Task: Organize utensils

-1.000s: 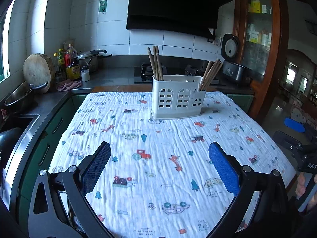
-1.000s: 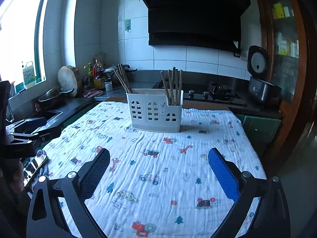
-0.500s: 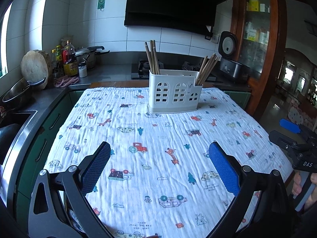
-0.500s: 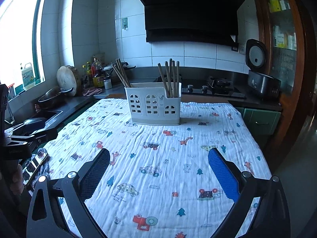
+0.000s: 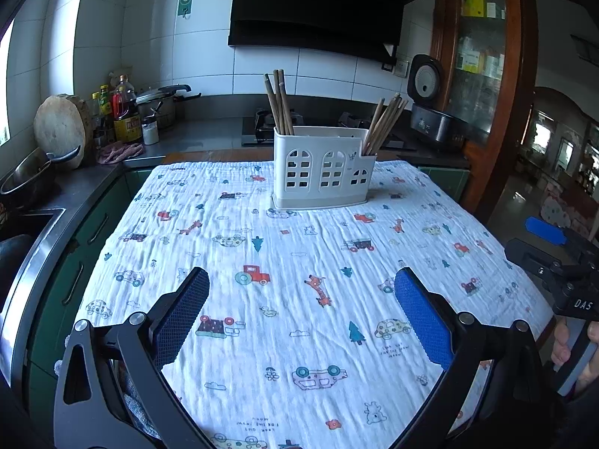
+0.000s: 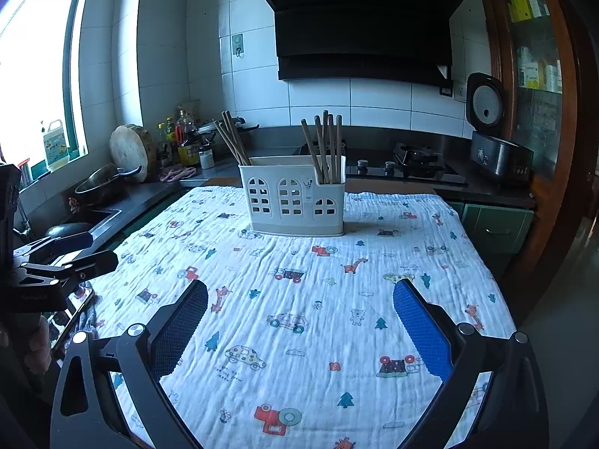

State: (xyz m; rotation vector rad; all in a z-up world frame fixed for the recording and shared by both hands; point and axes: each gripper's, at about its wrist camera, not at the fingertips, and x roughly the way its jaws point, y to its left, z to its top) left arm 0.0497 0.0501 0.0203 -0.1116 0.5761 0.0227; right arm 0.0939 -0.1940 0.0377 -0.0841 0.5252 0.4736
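Left gripper (image 5: 299,277): fingers wide apart, nothing between them, hovering over the near part of the cloth (image 5: 299,336). Right gripper (image 6: 299,286): same, spread and empty, also at the near edge.

Change over the last second: almost none. Both grippers have stayed open and empty. Both views have tilted a little, so the rack (image 5: 322,172) sits slightly differently in frame, but neither gripper has closed in on it. The rack and the sticks in it haven't shifted.

Read on the task: looks done or nearly so. No loose utensil shows on the cloth in either view, and everything visible is already standing in the rack. The hands seem to be parked, not working. If anything is left, it's out of frame.

Counts:
- Rack: 1, white plastic, arched window cut-outs, upright on the far half of the cloth, well apart from both grippers.
- Chopstick bunches: 2, one at each end of the rack.
- Left bunch (image 5: 279,104): 3 or 4 sticks; they overlap, can't split them cleanly.
- Right bunch (image 5: 385,123), in the low end compartment: about 5.
- Middle section: nothing sticks out above the rim.
- Grippers: 2.
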